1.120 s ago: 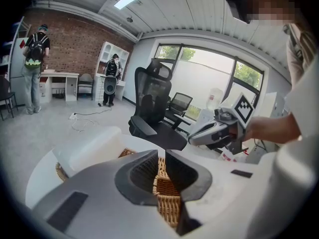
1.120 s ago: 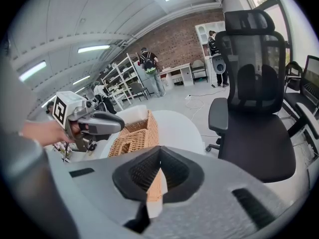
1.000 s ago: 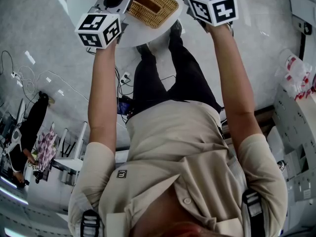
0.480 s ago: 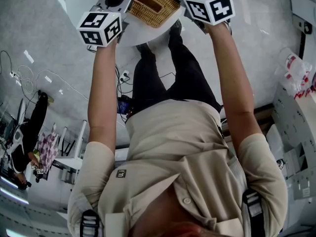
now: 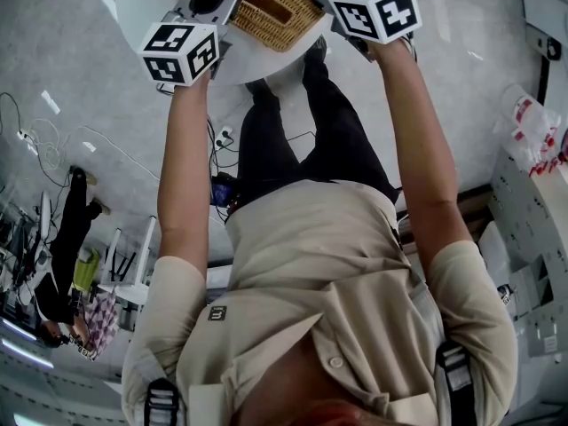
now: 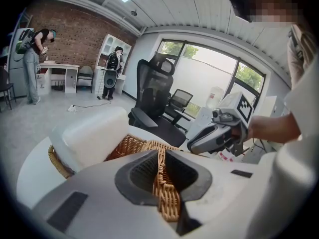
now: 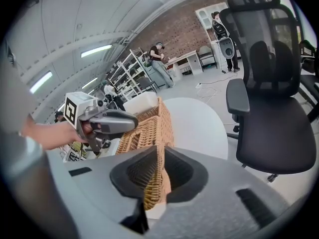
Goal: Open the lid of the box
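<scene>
The fingers (image 6: pixel 138 176) of the left gripper (image 6: pixel 162 179) were clamped on a woven edge of the wicker box (image 6: pixel 130 146), which stood upright between them. The fingers (image 7: pixel 133 174) of the right gripper (image 7: pixel 156 173) were likewise shut tight on a wicker edge at the opposite side of the same box. The box sat on a round white worktop (image 5: pixel 133 11), at its near part, with the left gripper at the box's left side and the right gripper at its right, each held in one of the person's hands with the arms stretched forward. A white, rounded object (image 6: pixel 89 132) rested on the far left part of the box; what it was could not be made out. A black mesh office chair (image 7: pixel 269 83) stood on the floor just beyond the worktop on the right. Far off, people stood by desks along a brick wall.
</scene>
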Action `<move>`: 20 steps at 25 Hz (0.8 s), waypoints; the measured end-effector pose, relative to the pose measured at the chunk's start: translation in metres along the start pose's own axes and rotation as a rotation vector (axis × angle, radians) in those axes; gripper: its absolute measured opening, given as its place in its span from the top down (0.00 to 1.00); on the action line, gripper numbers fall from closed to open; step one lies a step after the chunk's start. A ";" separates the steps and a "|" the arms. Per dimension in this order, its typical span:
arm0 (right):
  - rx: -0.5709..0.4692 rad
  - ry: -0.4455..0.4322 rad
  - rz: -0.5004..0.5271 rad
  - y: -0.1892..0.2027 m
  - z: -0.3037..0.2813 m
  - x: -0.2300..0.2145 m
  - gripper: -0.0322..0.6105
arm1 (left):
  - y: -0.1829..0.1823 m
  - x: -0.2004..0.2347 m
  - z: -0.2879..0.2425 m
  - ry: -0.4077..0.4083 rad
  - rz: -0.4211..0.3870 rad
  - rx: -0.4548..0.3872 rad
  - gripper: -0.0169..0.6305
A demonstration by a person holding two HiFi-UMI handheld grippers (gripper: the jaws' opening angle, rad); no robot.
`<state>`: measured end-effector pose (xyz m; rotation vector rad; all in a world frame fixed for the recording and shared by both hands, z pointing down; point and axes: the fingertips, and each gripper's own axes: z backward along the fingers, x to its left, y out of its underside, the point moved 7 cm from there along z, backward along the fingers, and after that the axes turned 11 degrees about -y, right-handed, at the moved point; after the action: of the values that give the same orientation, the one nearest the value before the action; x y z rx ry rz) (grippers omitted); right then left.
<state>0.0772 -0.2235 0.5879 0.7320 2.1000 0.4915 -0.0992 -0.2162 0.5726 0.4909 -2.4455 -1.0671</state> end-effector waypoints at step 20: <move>0.026 -0.013 -0.007 0.001 -0.005 -0.003 0.79 | 0.000 0.002 -0.003 -0.002 -0.005 -0.002 0.91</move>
<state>0.0750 -0.2255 0.5929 0.7405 2.0995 0.4551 -0.0996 -0.2189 0.5753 0.4957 -2.4462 -1.0722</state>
